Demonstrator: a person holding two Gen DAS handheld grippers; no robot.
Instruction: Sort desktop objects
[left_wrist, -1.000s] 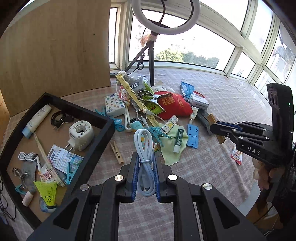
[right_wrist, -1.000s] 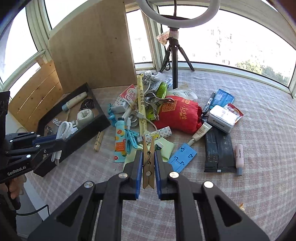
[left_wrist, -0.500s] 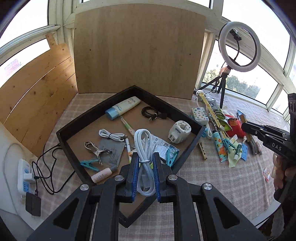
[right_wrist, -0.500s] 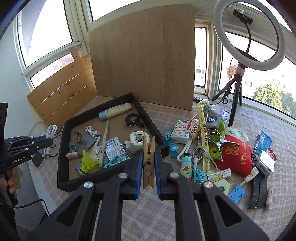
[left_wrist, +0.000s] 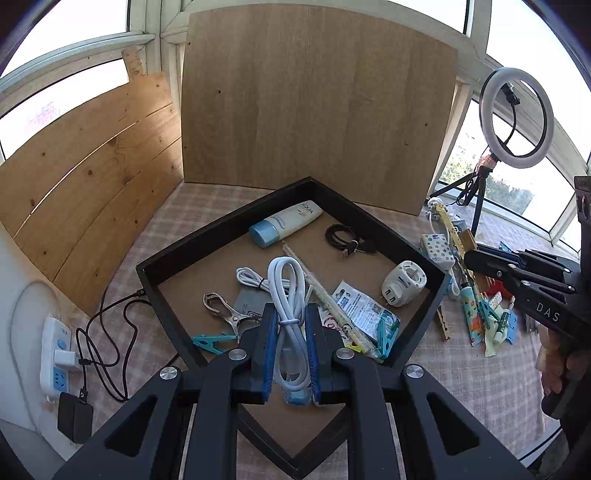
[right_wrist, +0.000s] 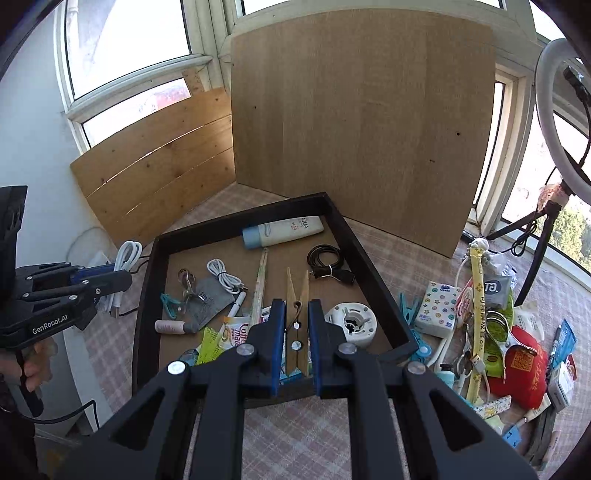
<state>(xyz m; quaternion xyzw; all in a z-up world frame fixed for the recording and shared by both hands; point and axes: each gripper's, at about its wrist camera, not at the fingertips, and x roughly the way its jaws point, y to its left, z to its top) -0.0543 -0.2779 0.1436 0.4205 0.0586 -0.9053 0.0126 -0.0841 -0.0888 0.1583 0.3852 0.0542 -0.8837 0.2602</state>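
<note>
The left tongs (left_wrist: 290, 345) are clenched on a coiled white cable (left_wrist: 286, 295), which stands between the blue pads at lower centre of the left wrist view, above the near corner of the black tray (left_wrist: 207, 245). In the right wrist view the same cable (right_wrist: 123, 266) projects from the left tongs (right_wrist: 114, 282) at the left edge of the frame, beside the tray's left wall.

The right tongs (right_wrist: 296, 332) are clenched on a wooden clothespin (right_wrist: 297, 295), held upright between the pads at centre frame, over the tray's (right_wrist: 369, 266) near right portion. In the left wrist view the right tongs (left_wrist: 476, 260) enter from the right edge.

Inside the tray lie a white lotion tube with blue cap (right_wrist: 282, 230) near the far wall, a black cable coil (right_wrist: 328, 262), a second white cable (right_wrist: 223, 277), a white plug adapter (right_wrist: 351, 323), a metal clip (left_wrist: 223, 312) and a teal clothespin (left_wrist: 212, 341).

Unsorted items, including a red pouch (right_wrist: 524, 365) and a tissue pack (right_wrist: 437, 308), lie on the checked worktop (right_wrist: 295, 435) at right of the tray.
</note>
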